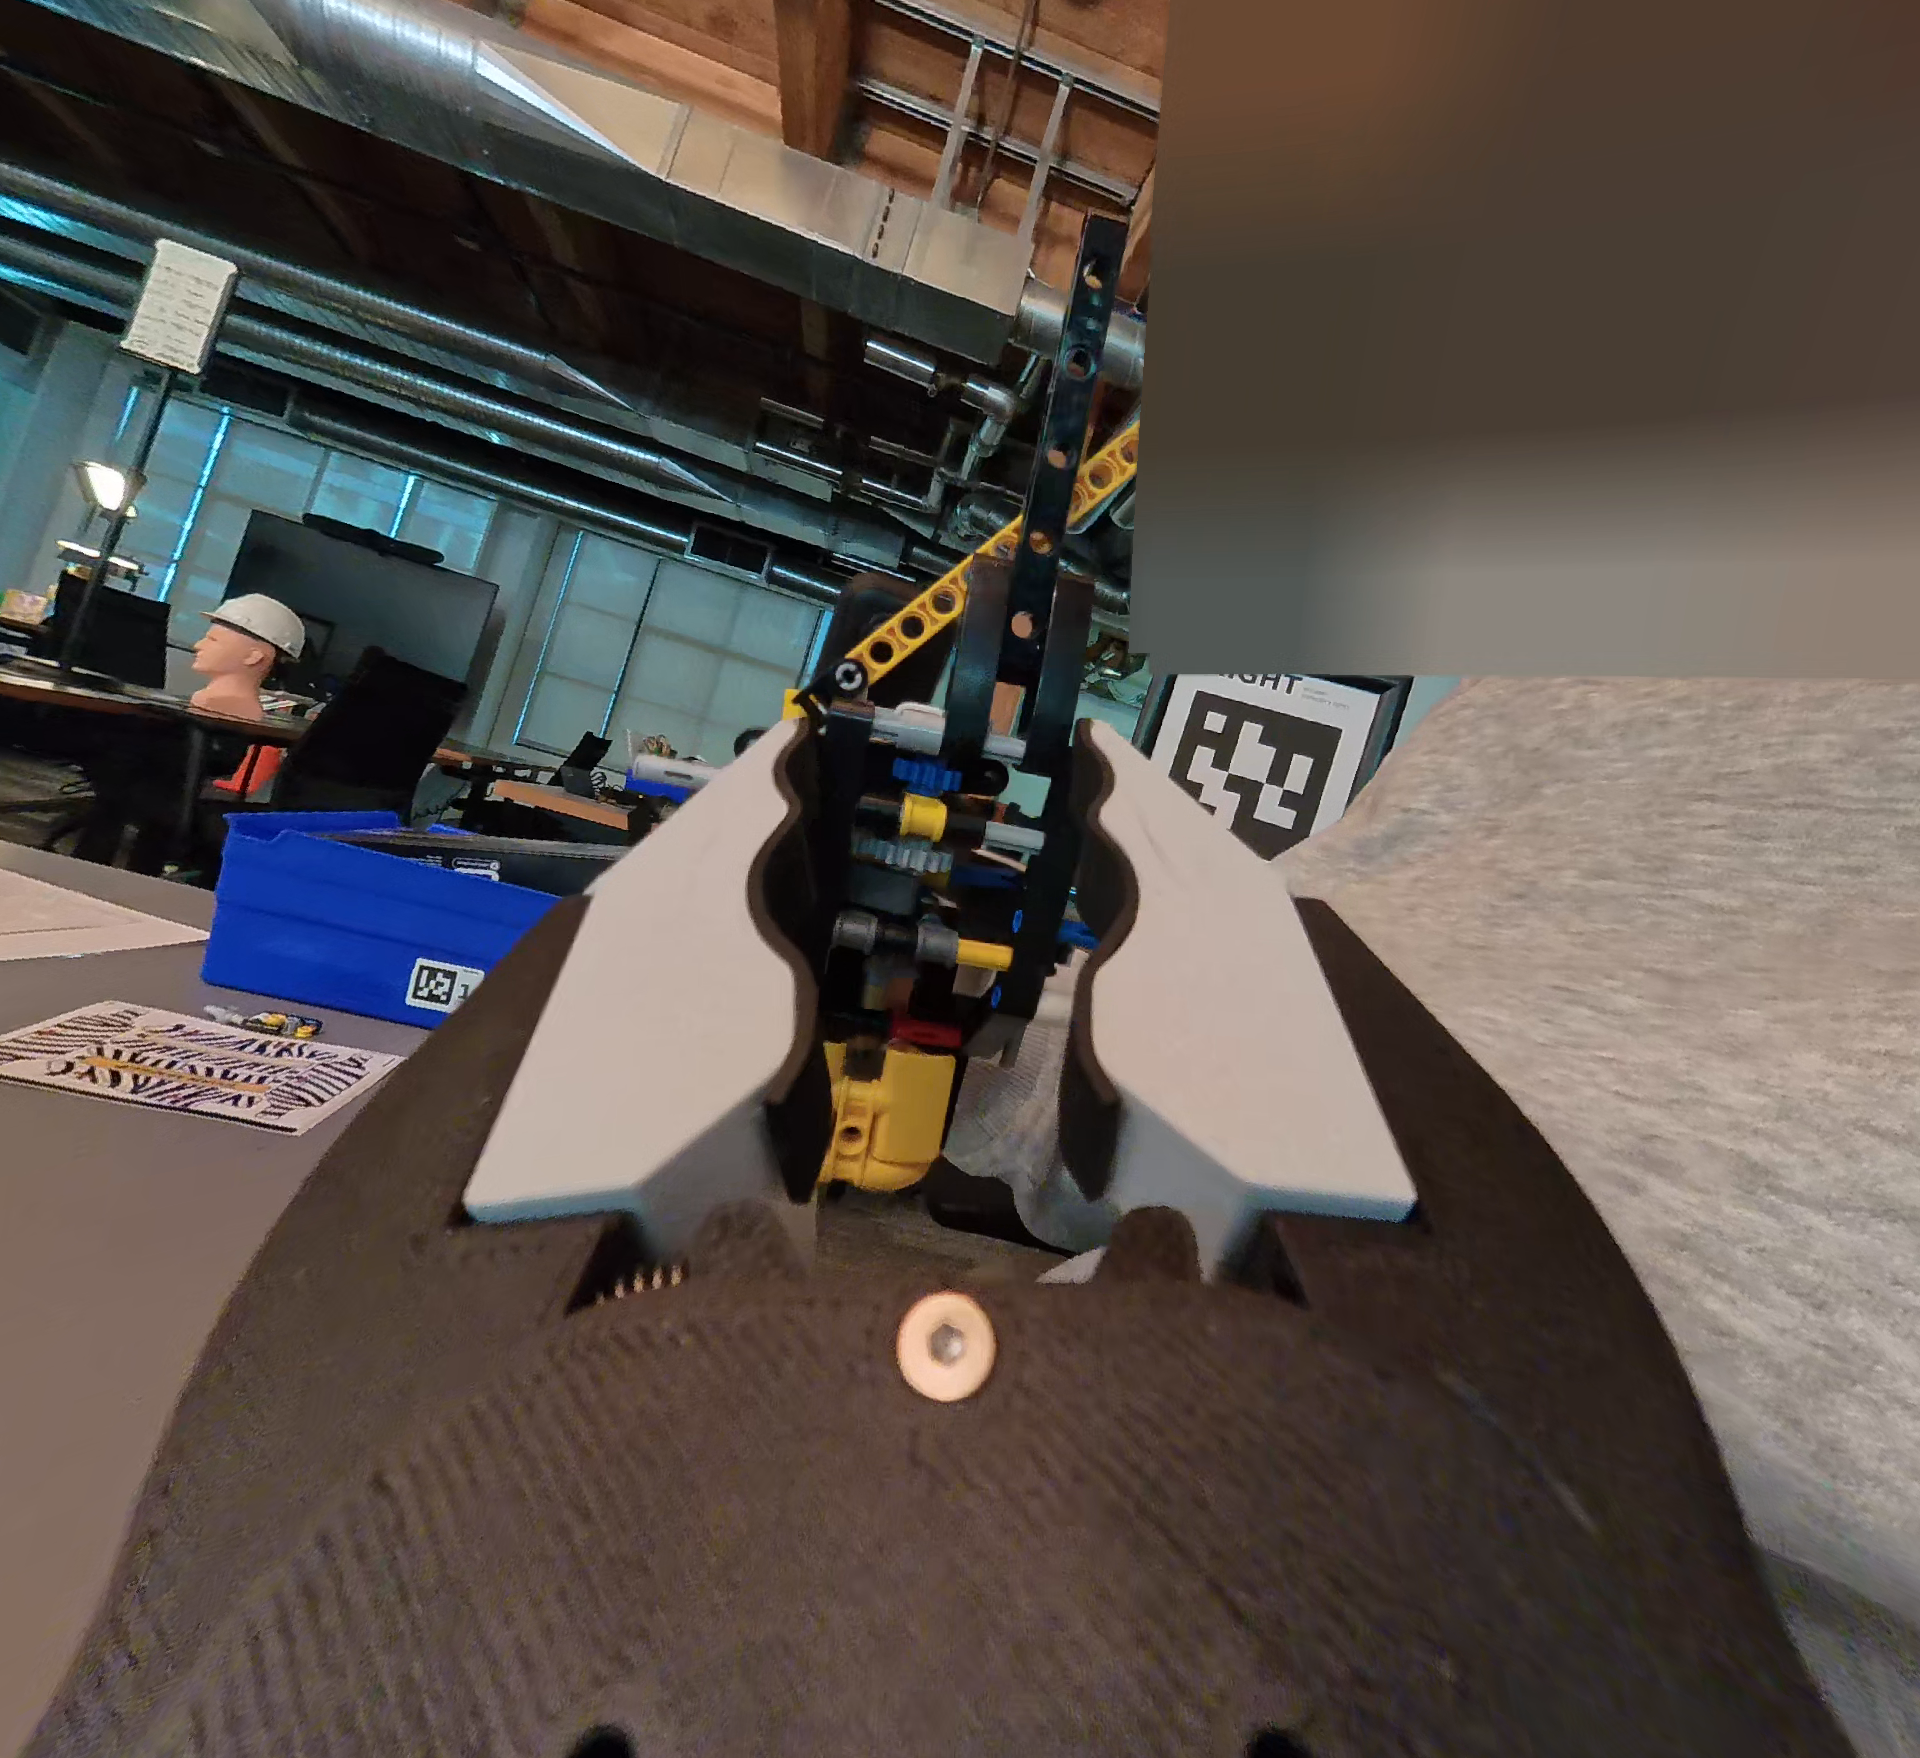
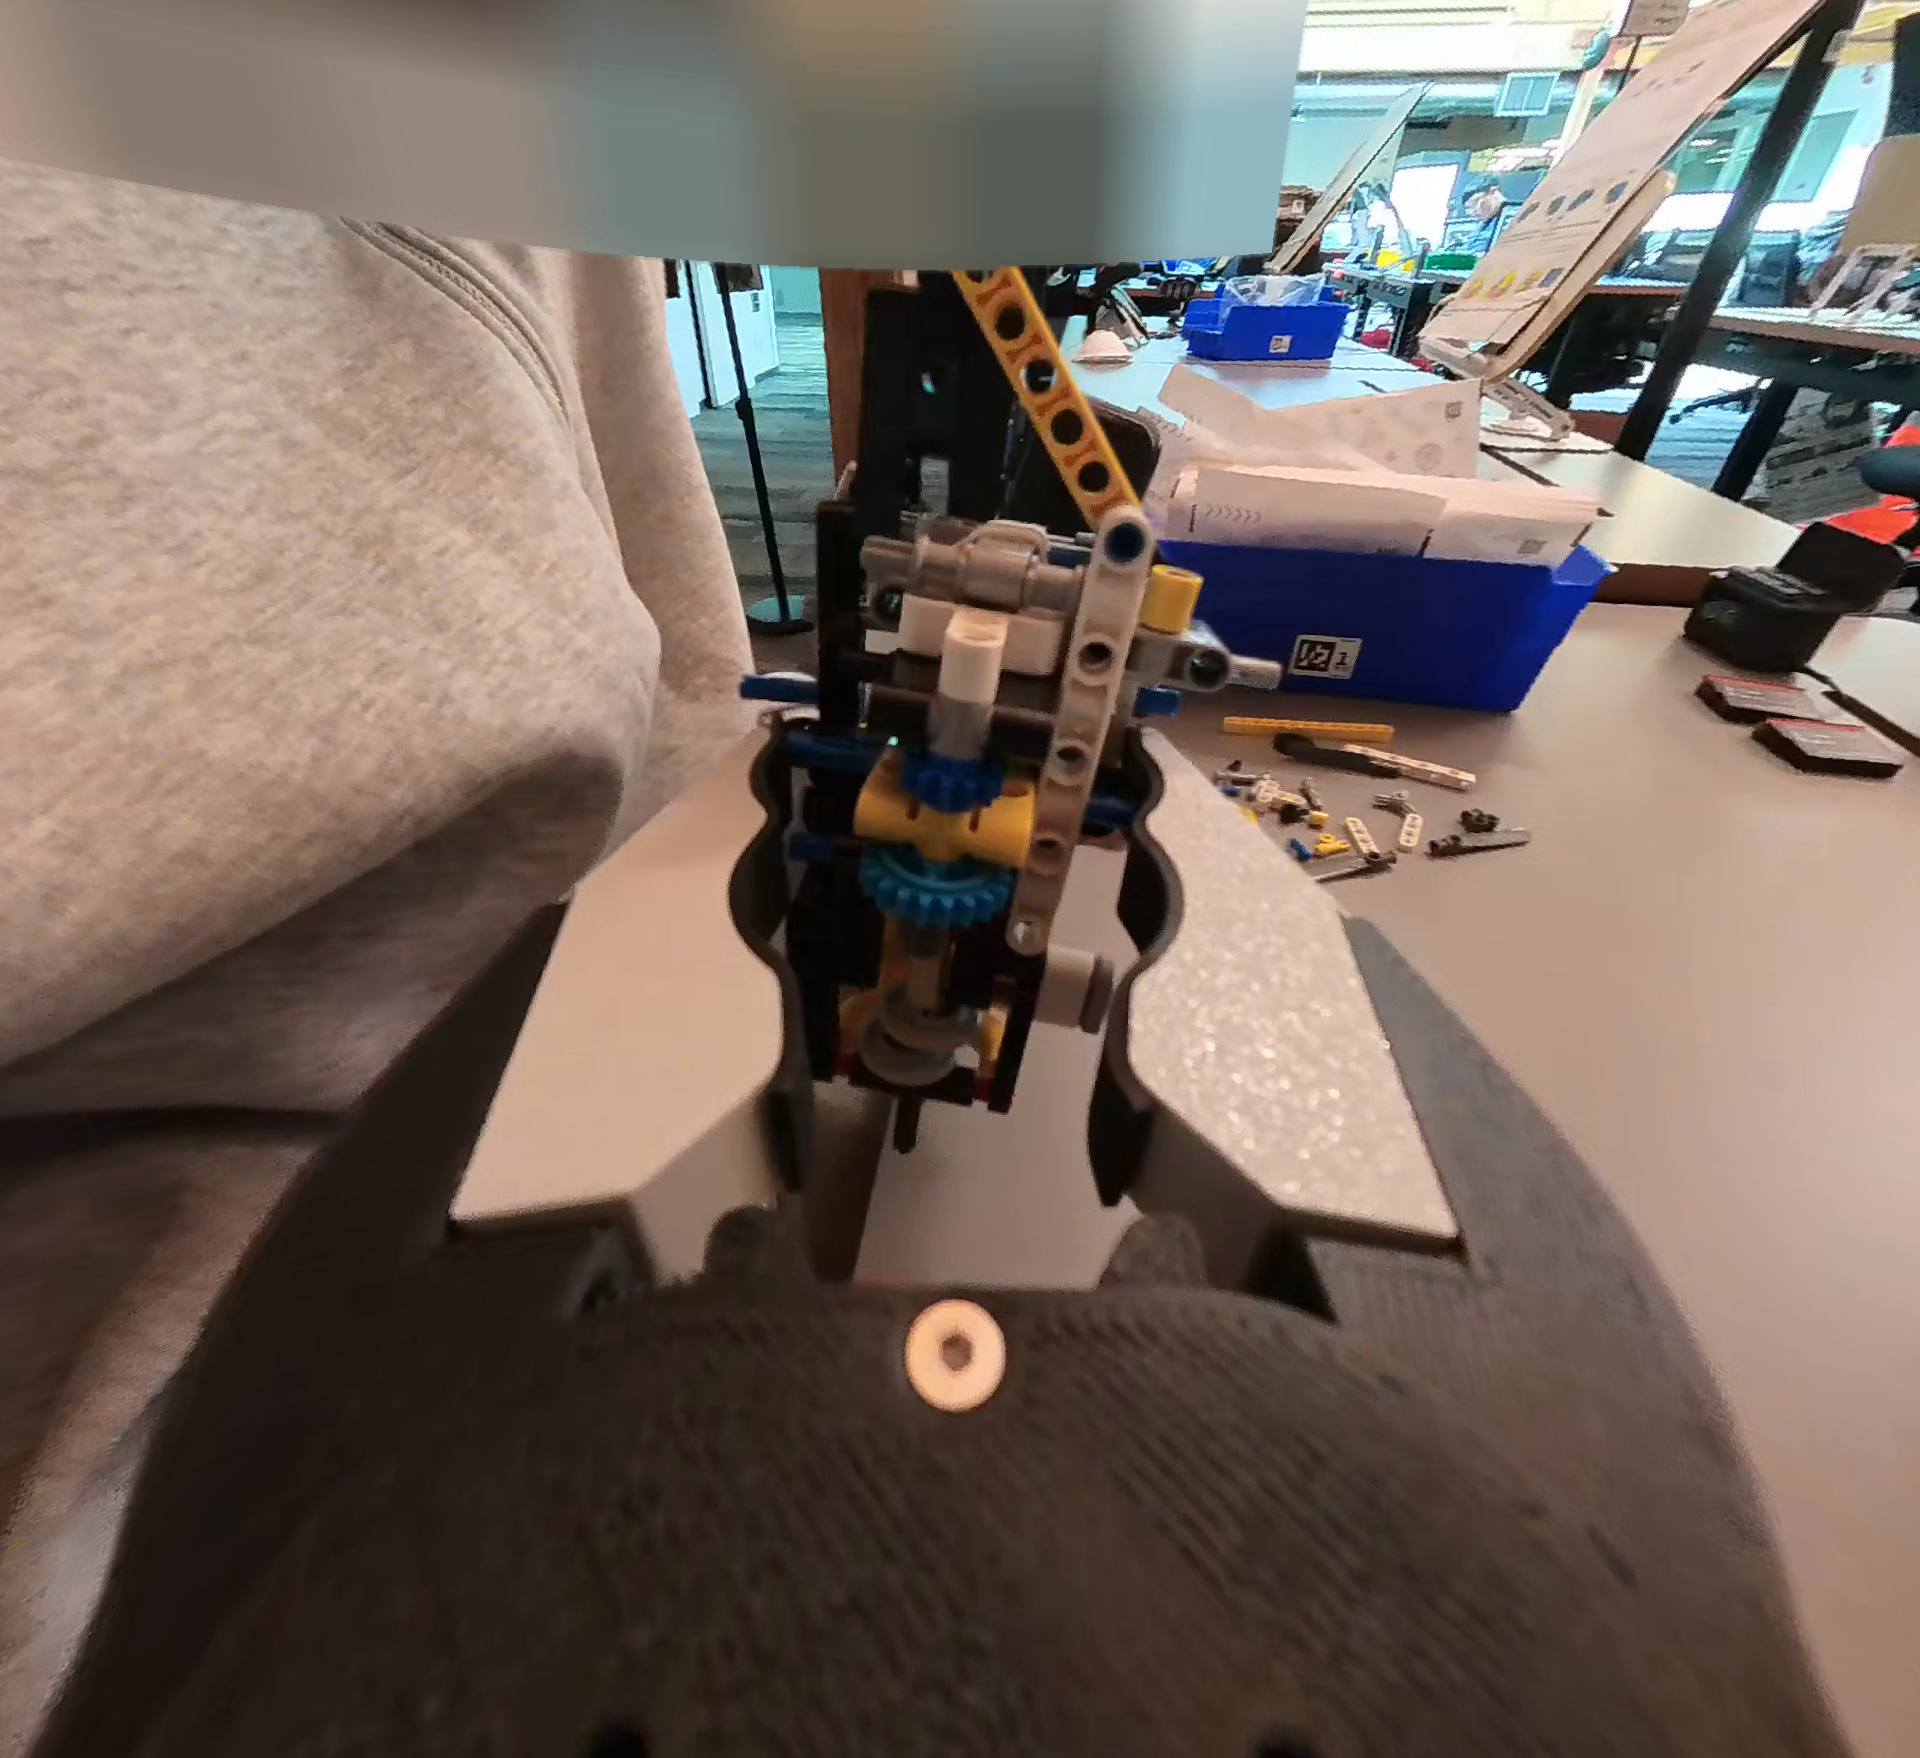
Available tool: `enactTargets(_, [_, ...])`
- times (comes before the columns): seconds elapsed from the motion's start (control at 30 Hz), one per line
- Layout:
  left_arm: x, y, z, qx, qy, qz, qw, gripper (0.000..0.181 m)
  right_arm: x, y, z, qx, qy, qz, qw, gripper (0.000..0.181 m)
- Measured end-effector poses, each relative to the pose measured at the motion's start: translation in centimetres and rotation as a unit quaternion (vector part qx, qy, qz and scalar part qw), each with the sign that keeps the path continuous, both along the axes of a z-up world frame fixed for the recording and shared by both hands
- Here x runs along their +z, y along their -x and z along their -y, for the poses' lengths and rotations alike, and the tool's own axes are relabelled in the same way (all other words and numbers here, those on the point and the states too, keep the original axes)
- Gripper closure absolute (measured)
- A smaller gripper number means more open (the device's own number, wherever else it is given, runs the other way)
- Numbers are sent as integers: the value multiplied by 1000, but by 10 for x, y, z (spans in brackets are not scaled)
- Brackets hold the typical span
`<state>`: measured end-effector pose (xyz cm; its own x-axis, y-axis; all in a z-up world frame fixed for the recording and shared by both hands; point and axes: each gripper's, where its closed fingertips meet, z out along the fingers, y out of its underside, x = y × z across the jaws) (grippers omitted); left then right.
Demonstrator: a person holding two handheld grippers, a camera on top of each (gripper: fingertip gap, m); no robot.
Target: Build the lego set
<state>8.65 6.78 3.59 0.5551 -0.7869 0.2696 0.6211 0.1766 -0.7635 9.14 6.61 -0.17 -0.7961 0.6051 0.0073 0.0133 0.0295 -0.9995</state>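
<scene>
The lego assembly [image 1: 935,887] is a black frame with blue and grey gears, yellow parts, a long black beam [image 1: 1070,420] pointing up and a yellow holed beam [image 1: 935,607]. My left gripper [image 1: 940,742] is shut on it, held up off the table. In the right wrist view the same assembly [image 2: 935,815] shows its grey beam [image 2: 1081,752], blue gears and yellow beam [image 2: 1049,399]. My right gripper [image 2: 951,752] is shut on it too. Both grippers hold it in front of a person's grey sweater [image 2: 260,617].
A blue bin [image 2: 1392,617] with paper bags stands on the grey table [image 2: 1558,1033]. Several loose lego pieces [image 2: 1361,804] lie in front of it. Another blue bin [image 1: 353,929] and a sticker sheet [image 1: 187,1064] lie at the left. Black boxes [image 2: 1808,721] sit at the far right. The tips of both grippers are at nearly the same place.
</scene>
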Motion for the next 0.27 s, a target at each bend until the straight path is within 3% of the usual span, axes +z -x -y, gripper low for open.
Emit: enactTargets(0.27, [-2,-1,3,-4,1,-34,999,138,-1,-4,2,21,10,23,999,119])
